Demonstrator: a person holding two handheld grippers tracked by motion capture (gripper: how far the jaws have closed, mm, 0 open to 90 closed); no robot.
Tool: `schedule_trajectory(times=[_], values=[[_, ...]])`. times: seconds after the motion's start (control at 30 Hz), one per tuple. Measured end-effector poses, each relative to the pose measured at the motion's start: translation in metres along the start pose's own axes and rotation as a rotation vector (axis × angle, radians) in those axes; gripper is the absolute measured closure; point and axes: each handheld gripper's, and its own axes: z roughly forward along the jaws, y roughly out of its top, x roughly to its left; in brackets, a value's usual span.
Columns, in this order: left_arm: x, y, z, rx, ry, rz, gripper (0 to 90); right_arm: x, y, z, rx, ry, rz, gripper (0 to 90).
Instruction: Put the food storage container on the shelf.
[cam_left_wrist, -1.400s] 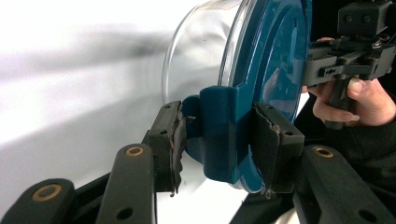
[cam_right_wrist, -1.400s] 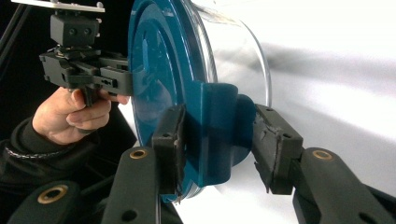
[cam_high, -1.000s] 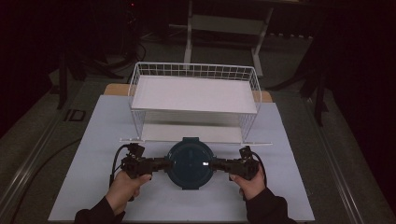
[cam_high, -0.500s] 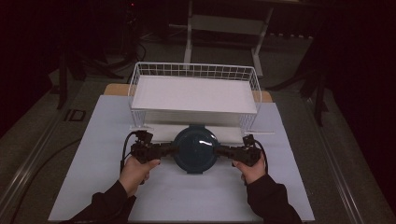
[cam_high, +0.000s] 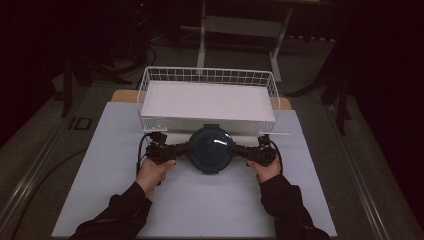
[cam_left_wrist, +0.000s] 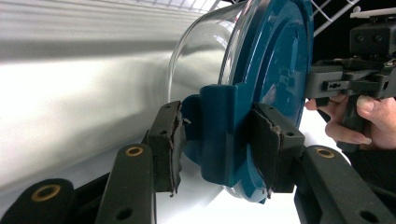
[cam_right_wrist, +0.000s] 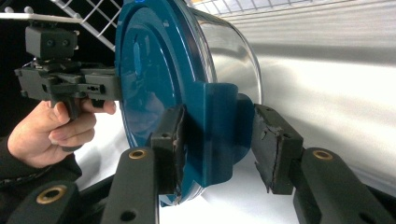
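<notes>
Together we hold a teal-lidded glass container (cam_high: 210, 149) before the white wire basket (cam_high: 207, 97). Our left gripper (cam_left_wrist: 218, 137) clamps one lid tab. Our right gripper (cam_right_wrist: 219, 144) straddles the other, one pad (cam_right_wrist: 271, 144) slightly off.

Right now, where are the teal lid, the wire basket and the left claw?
teal lid (cam_high: 210, 147), high view, centre of its top.
wire basket (cam_high: 207, 76), high view, far rim wall.
left claw (cam_left_wrist: 219, 140), left gripper view, midway between its fingertips, at the lid's side tab.
</notes>
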Motion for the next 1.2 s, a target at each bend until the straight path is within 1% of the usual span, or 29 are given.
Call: schedule_trajectory(times=[0.03, 0.1, 0.13, 0.17, 0.2, 0.23, 0.3, 0.33, 0.37, 0.4, 0.43, 0.47, 0.53, 0.63, 0.73, 0.77, 0.8, 0.83, 0.87, 0.9, 0.93, 1.0, 1.03, 1.07, 1.1, 1.17, 1.2], values=[[0.001, 0.001, 0.001, -0.004, 0.000, -0.014, 55.4, -0.003, 0.001, 0.002, -0.006, -0.001, 0.006, 56.3], [0.004, 0.002, 0.003, 0.002, 0.003, -0.018, 55.4, -0.005, 0.002, 0.004, -0.006, -0.003, 0.025, 56.3], [0.006, 0.003, 0.004, 0.004, 0.002, -0.031, 55.2, -0.006, 0.003, 0.005, -0.008, -0.006, 0.027, 56.3], [0.009, 0.004, 0.004, 0.004, 0.002, -0.012, 55.2, -0.007, 0.003, 0.007, -0.016, -0.013, 0.021, 56.3], [0.010, 0.004, 0.005, -0.003, 0.007, -0.010, 55.1, -0.008, 0.003, 0.008, -0.020, -0.020, 0.016, 56.3], [0.010, 0.004, 0.005, -0.001, 0.003, -0.008, 55.1, -0.007, 0.003, 0.009, -0.012, -0.014, 0.031, 56.3], [0.013, 0.005, 0.007, 0.002, 0.005, -0.003, 55.0, -0.009, 0.003, 0.011, -0.009, -0.013, 0.032, 56.2], [0.015, 0.005, 0.009, 0.006, 0.008, -0.012, 55.0, -0.009, 0.003, 0.011, -0.005, -0.016, 0.037, 56.2], [0.015, 0.005, 0.009, 0.006, 0.008, -0.012, 55.0, -0.009, 0.003, 0.011, -0.005, -0.016, 0.037, 56.2], [0.016, 0.005, 0.010, -0.004, 0.004, -0.022, 55.0, -0.015, 0.004, 0.014, -0.021, -0.028, 0.008, 56.2], [0.017, 0.005, 0.010, -0.004, 0.001, -0.020, 54.7, -0.016, 0.005, 0.015, -0.019, -0.020, 0.033, 56.2], [0.018, 0.006, 0.011, -0.001, -0.002, -0.020, 54.7, -0.016, 0.005, 0.014, -0.012, -0.018, 0.042, 56.2], [0.020, 0.006, 0.011, -0.005, -0.008, -0.021, 54.7, -0.015, 0.006, 0.015, -0.015, -0.022, 0.039, 56.2], [0.020, 0.003, 0.012, -0.031, -0.009, -0.021, 54.7, -0.017, 0.006, 0.015, -0.016, -0.022, 0.040, 55.5], [0.023, 0.002, 0.014, -0.045, -0.026, -0.048, 54.2, -0.014, 0.006, 0.015, -0.025, -0.055, 0.038, 54.3], [0.024, 0.001, 0.015, -0.051, -0.030, -0.051, 53.9, -0.013, 0.006, 0.015, -0.021, -0.063, 0.032, 54.0], [0.025, 0.001, 0.016, -0.052, -0.037, -0.061, 53.5, -0.013, 0.006, 0.015, -0.029, -0.073, 0.024, 53.8], [0.026, 0.001, 0.016, -0.054, -0.030, -0.058, 53.0, -0.012, 0.006, 0.015, -0.033, -0.079, 0.029, 53.5], [0.025, 0.000, 0.017, -0.060, -0.016, -0.037, 51.3, -0.012, 0.006, 0.016, -0.035, -0.089, 0.029, 53.2], [0.025, 0.001, 0.018, -0.063, -0.016, -0.042, 50.2, -0.013, 0.006, 0.016, -0.041, -0.096, 0.032, 52.9], [0.026, 0.001, 0.018, -0.070, -0.021, -0.058, 49.6, -0.013, 0.005, 0.016, -0.049, -0.098, 0.037, 52.7], [0.027, 0.001, 0.019, -0.079, -0.018, -0.053, 48.9, -0.013, 0.005, 0.017, -0.055, -0.097, 0.037, 52.0], [0.027, 0.002, 0.019, -0.084, -0.013, -0.044, 48.9, -0.013, 0.005, 0.017, -0.061, -0.103, 0.034, 50.2], [0.028, 0.001, 0.019, -0.091, -0.009, -0.047, 46.1, -0.014, 0.005, 0.018, -0.070, -0.105, 0.037, 49.9], [0.029, 0.001, 0.020, -0.093, -0.015, -0.056, 45.4, -0.014, 0.005, 0.018, -0.075, -0.109, 0.033, 49.1], [0.030, 0.001, 0.020, -0.104, -0.004, -0.042, 41.7, -0.014, 0.005, 0.018, -0.076, -0.122, 0.026, 47.5], [0.030, 0.001, 0.021, -0.107, -0.001, -0.046, 41.6, -0.014, 0.006, 0.018, -0.078, -0.126, 0.024, 46.6]])
